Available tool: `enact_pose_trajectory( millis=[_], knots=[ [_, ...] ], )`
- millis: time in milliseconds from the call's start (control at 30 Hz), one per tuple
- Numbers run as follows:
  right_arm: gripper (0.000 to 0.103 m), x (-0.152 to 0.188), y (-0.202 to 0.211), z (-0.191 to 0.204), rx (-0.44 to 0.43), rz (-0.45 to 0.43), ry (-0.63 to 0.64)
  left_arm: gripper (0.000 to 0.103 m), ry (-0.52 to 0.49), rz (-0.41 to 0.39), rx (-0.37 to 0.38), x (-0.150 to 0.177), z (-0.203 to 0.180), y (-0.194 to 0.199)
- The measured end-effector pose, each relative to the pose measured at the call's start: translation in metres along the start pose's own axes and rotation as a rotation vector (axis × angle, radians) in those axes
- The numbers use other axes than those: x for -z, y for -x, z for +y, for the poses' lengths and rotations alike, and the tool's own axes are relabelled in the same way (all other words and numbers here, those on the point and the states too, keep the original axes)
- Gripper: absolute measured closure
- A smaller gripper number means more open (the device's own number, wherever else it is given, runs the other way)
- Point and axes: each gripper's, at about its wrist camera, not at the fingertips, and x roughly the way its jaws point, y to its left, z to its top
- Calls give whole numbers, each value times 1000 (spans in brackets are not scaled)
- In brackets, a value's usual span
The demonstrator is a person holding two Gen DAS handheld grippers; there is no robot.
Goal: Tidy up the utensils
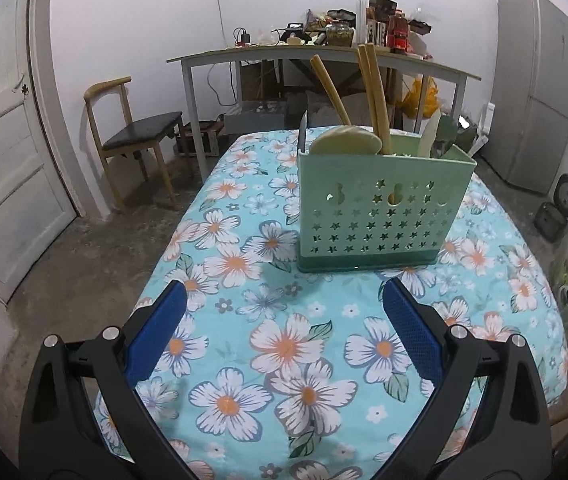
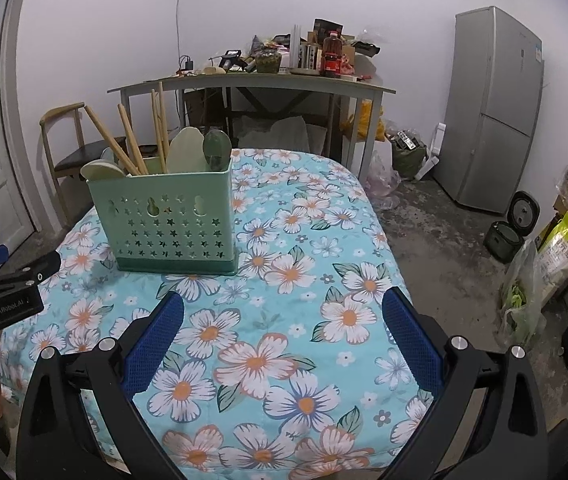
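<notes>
Both your grippers hang empty over the floral tablecloth (image 1: 284,344), left gripper (image 1: 284,304) and right gripper (image 2: 283,312) each with fingers spread wide apart. Green utensil holder (image 1: 380,208) stands upright at 1 o'clock in left view, 11 o'clock in right, chopsticks (image 1: 372,92) and spoons (image 2: 181,148) sticking out

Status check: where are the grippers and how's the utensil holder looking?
Left gripper open, empty; right gripper open, empty. Green utensil holder upright on floral tablecloth, chopsticks and spoons inside. Nothing in the way.
</notes>
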Motion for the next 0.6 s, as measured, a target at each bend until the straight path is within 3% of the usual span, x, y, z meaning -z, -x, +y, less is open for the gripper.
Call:
enact_pose_trajectory(
  millis=[600],
  knots=[
    [6,0,-16,4,-35,34,3,8,-18,46,-34,-4,9,-9]
  ],
)
